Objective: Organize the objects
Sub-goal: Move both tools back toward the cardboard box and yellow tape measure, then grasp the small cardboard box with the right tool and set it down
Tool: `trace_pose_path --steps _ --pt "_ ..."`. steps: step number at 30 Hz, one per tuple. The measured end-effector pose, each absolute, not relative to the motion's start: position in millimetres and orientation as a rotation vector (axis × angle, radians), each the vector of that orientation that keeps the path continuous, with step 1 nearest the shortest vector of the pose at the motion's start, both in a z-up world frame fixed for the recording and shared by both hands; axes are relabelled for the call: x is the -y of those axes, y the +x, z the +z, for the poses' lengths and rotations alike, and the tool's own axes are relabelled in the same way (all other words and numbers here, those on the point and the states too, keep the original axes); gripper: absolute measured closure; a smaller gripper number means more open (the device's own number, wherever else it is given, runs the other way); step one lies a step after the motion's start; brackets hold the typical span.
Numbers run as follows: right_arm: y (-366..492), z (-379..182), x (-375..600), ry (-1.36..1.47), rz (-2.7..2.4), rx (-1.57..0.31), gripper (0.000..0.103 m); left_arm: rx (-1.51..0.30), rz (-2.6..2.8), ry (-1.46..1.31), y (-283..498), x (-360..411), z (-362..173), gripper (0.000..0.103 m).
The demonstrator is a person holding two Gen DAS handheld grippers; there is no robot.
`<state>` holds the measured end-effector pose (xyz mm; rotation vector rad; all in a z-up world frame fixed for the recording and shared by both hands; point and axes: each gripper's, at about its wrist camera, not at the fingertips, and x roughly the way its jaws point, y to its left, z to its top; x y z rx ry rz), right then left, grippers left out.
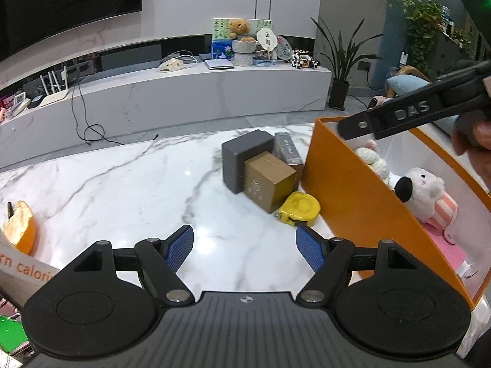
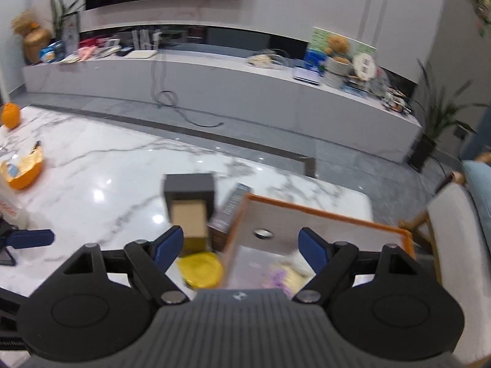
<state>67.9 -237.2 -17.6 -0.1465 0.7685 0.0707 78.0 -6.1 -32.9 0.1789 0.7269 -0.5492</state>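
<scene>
Left wrist view shows the left gripper (image 1: 244, 247) spread empty over the glossy white marble table (image 1: 122, 184) toward the yellow tape measure (image 1: 299, 208) beside the orange-walled box (image 1: 353, 184) of plush toys (image 1: 420, 193), likely next in, while the right gripper (image 2: 240, 247), blurred, gapes empty above it, a living-room TV console (image 1: 184, 92) behind.

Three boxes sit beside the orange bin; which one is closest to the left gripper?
The tan cardboard box. It stands in front of the dark grey box and the slim grey-brown box, next to the yellow tape measure.
</scene>
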Motion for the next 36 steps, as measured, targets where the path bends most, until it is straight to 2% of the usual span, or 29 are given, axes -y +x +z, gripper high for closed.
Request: trace_pose_path --steps 6,12,18,22,30,32,33,36 --pt "89 -36 199 -0.239 0.117 -0.77 0.021 -0.727 -0.542 0.169 80 -6 -29 0.016" --pt "118 -65 187 -0.261 0.127 -0.857 0.021 -0.73 -0.531 0.155 82 -15 -27 0.016" --pt "144 -88 177 -0.288 0.127 -0.92 0.032 -0.731 -0.524 0.146 83 -23 -25 0.016" --pt "152 -96 171 -0.31 0.146 -0.938 0.035 -0.726 -0.524 0.143 83 -26 -23 0.016" --pt "165 -108 157 -0.413 0.109 -0.961 0.034 -0.73 -0.529 0.145 84 -26 -24 0.016" --pt "163 -107 156 -0.427 0.123 -0.973 0.038 -0.731 -0.528 0.145 84 -26 -25 0.016" --pt "162 -105 156 -0.427 0.138 -0.98 0.053 -0.732 -0.528 0.144 85 -26 -25 0.016" --pt "160 -98 161 -0.327 0.2 -1.025 0.056 -0.735 -0.53 0.144 84 -24 -25 0.016"
